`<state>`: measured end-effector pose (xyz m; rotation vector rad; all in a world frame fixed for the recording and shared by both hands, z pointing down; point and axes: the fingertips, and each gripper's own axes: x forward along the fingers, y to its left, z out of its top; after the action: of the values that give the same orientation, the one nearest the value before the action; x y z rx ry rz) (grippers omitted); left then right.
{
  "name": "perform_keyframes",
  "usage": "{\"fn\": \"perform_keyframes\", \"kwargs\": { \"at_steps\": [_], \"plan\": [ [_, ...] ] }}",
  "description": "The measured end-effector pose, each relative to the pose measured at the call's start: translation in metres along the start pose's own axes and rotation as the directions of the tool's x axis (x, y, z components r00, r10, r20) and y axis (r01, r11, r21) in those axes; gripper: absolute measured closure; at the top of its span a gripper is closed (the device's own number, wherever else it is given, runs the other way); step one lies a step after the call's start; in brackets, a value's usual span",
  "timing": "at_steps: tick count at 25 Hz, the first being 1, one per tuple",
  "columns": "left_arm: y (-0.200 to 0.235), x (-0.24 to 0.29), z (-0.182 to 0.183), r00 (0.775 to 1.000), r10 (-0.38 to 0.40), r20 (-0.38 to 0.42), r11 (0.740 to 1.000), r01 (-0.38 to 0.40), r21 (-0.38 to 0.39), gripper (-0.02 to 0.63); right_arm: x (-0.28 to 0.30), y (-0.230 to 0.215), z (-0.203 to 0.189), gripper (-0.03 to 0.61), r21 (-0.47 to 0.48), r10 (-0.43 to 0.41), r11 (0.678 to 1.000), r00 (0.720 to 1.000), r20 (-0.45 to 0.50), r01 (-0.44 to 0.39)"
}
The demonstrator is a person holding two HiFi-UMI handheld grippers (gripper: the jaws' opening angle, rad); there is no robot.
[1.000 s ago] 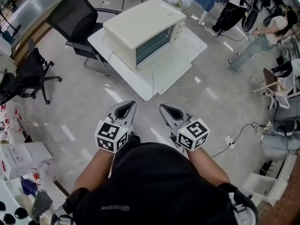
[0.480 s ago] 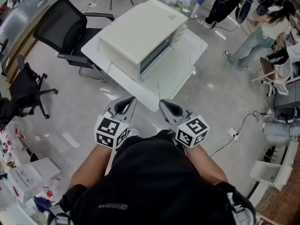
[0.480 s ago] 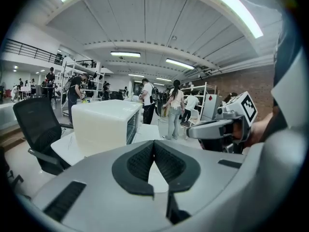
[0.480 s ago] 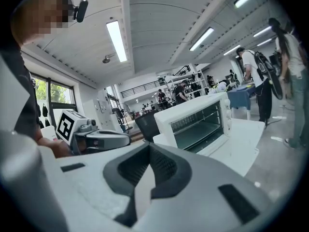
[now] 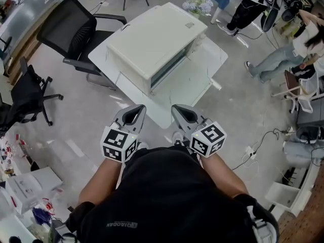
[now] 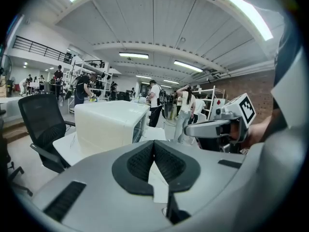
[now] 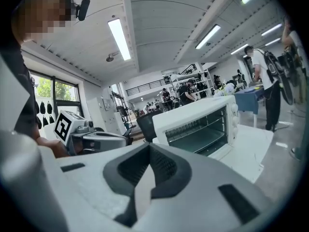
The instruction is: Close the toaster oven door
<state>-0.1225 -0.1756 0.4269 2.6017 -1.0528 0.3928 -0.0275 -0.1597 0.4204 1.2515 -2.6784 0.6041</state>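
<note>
A wide workshop with a pale, glossy floor spreads around a white counter [image 5: 105, 53]. A black office chair [image 5: 66, 27] stands just beside the counter and other people stand off to the far right. The cream toaster oven [image 5: 152, 42] sits on the counter. Its glass door [image 5: 190, 77] is open, folded down flat in front of the cavity, so the right gripper view shows the wire rack inside. Both grippers are held side by side in front of the person's body, pointing toward the oven and near the counter's nearest corner, apart from the door. The left claw [image 5: 137, 110] is clenched with its pads together and nothing between them. The right claw [image 5: 179, 111] is likewise clenched and empty.
</note>
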Motion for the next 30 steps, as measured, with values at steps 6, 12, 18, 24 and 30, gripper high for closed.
{"fn": "perform_keyframes", "kwargs": {
  "at_steps": [6, 12, 18, 24, 30],
  "plan": [
    [0.0, 0.01, 0.005, 0.998, 0.065, 0.008, 0.998, -0.064, -0.024, 0.611, 0.004, -0.019, 0.008, 0.577, -0.031, 0.05, 0.998, 0.998, -0.031, -0.051],
    [-0.001, 0.02, 0.01, 0.993, 0.116, 0.017, 0.993, -0.115, -0.035, 0.611, 0.007, -0.028, 0.011, 0.577, -0.054, 0.105, 0.993, 0.993, -0.05, -0.108],
    [-0.005, 0.024, 0.011, 0.992, 0.123, 0.005, 0.992, -0.123, -0.025, 0.611, 0.007, -0.036, 0.015, 0.577, -0.043, 0.115, 0.992, 0.993, -0.034, -0.117],
    [-0.004, 0.024, 0.012, 0.992, 0.128, 0.004, 0.992, -0.128, -0.018, 0.611, 0.007, -0.04, 0.014, 0.577, -0.028, 0.113, 0.993, 0.993, -0.025, -0.113],
    [-0.002, 0.027, 0.015, 0.993, 0.114, 0.002, 0.993, -0.114, -0.006, 0.611, 0.009, -0.046, 0.019, 0.577, -0.026, 0.091, 0.996, 0.996, -0.008, -0.091]
  ]
}}
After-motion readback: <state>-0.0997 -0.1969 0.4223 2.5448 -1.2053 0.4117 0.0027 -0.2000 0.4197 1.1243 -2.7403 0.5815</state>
